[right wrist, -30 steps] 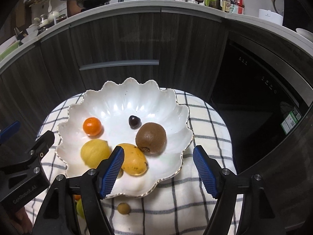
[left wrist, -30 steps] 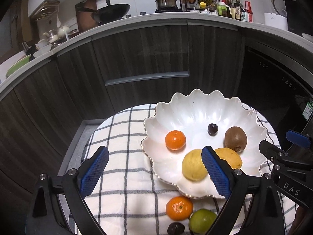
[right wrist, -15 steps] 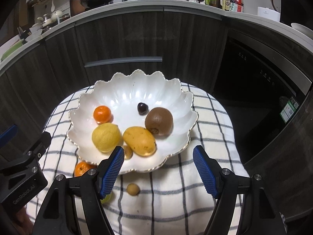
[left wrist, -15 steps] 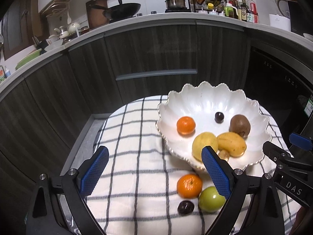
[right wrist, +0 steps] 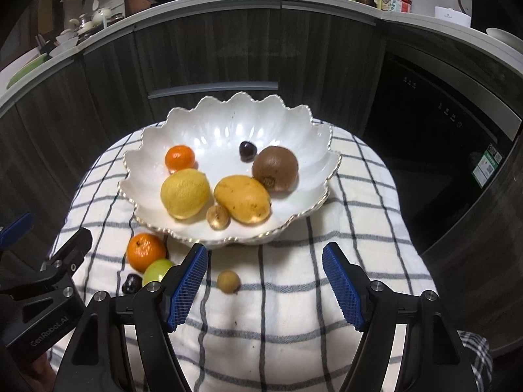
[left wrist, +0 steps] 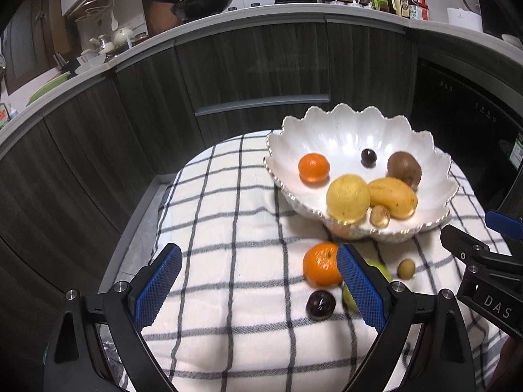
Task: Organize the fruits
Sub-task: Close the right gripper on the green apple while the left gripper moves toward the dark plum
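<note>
A white scalloped bowl [left wrist: 356, 130] [right wrist: 228, 121] holds a tangerine [right wrist: 179, 156], a lemon [right wrist: 184, 193], a mango [right wrist: 242, 198], a kiwi [right wrist: 275, 168], a dark cherry [right wrist: 247, 149] and a small longan [right wrist: 217, 217]. On the checked cloth in front of it lie a tangerine [left wrist: 322, 264] [right wrist: 146, 251], a green fruit [right wrist: 156, 271], partly hidden by a finger, a dark cherry [left wrist: 320, 304] [right wrist: 131, 283] and a longan [left wrist: 406, 268] [right wrist: 228, 281]. My left gripper [left wrist: 258, 289] is open and empty above the cloth. My right gripper [right wrist: 264, 285] is open and empty, above the cloth with the loose longan just inside its left finger.
The checked cloth [left wrist: 228, 228] covers a small table with a grey edge [left wrist: 137, 215] at left. Dark cabinet fronts [right wrist: 212, 49] curve behind it. An oven [right wrist: 434, 114] stands to the right. The counter above carries a wok [left wrist: 202, 0], a pot and bottles.
Both grippers have pulled back and away from the bowl. The bowl looks smaller and the loose fruits in front of it have come into full view. Both stay open.
</note>
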Demonstrator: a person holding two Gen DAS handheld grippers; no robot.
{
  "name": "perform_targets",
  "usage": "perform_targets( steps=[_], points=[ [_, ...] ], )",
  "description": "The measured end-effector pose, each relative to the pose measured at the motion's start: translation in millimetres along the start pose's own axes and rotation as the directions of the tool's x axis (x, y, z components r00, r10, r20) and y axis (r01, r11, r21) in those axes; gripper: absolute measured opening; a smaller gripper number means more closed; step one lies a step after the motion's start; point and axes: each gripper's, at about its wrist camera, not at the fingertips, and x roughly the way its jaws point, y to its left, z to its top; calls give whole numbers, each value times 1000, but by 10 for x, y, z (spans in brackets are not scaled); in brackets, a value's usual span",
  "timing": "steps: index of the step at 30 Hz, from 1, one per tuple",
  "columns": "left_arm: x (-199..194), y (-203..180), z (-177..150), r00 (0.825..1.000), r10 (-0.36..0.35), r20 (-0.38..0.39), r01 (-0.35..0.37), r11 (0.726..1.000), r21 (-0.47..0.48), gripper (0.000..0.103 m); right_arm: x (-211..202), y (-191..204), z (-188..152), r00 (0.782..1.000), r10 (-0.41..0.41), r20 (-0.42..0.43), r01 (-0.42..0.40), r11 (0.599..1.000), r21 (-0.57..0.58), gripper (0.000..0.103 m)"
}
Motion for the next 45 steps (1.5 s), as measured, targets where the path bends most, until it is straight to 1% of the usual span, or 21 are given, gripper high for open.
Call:
perform_targets(
  steps=[5, 11, 25, 31, 32, 34, 36, 37, 42, 45],
  points=[
    [-37, 103, -127, 1000, 25, -5, -25, 1000, -7, 97, 49, 131, -92, 999, 41, -16, -41, 999, -30, 74],
    [-18, 276, -234, 998, 56, -19, -57, 998, -40, 97, 144, 341, -136, 996, 82, -30, -84, 995, -57, 74],
    [163, 518, -322, 996, 74, -57, -79, 993, -89, 97, 471, 722, -217, 985, 134, -109, -147, 981, -124, 73],
    [183, 531, -322, 995, 76, -62, -81, 993, -91, 97, 621, 742, -241, 979, 150, -138, -165, 981, -101, 72],
    [183, 528, -323, 995, 75, -63, -80, 993, -89, 97, 632, 739, -240, 979, 150, -135, -164, 981, -101, 71],
    [185, 516, -319, 995, 74, -63, -79, 993, -83, 97, 649, 734, -239, 978, 160, -135, -175, 979, -103, 65],
    [183, 504, -319, 995, 73, -62, -78, 994, -80, 97, 675, 741, -243, 972, 184, -149, -200, 974, -102, 53],
    [181, 497, -319, 995, 73, -62, -77, 994, -78, 97, 681, 752, -250, 969, 194, -155, -212, 972, -105, 50],
    [166, 476, -312, 996, 73, -61, -77, 995, -70, 97, 636, 741, -268, 969, 200, -145, -216, 971, -103, 50],
    [137, 428, -304, 997, 62, -54, -65, 996, -60, 97, 537, 672, -252, 971, 203, -125, -215, 972, -94, 50]
  ],
)
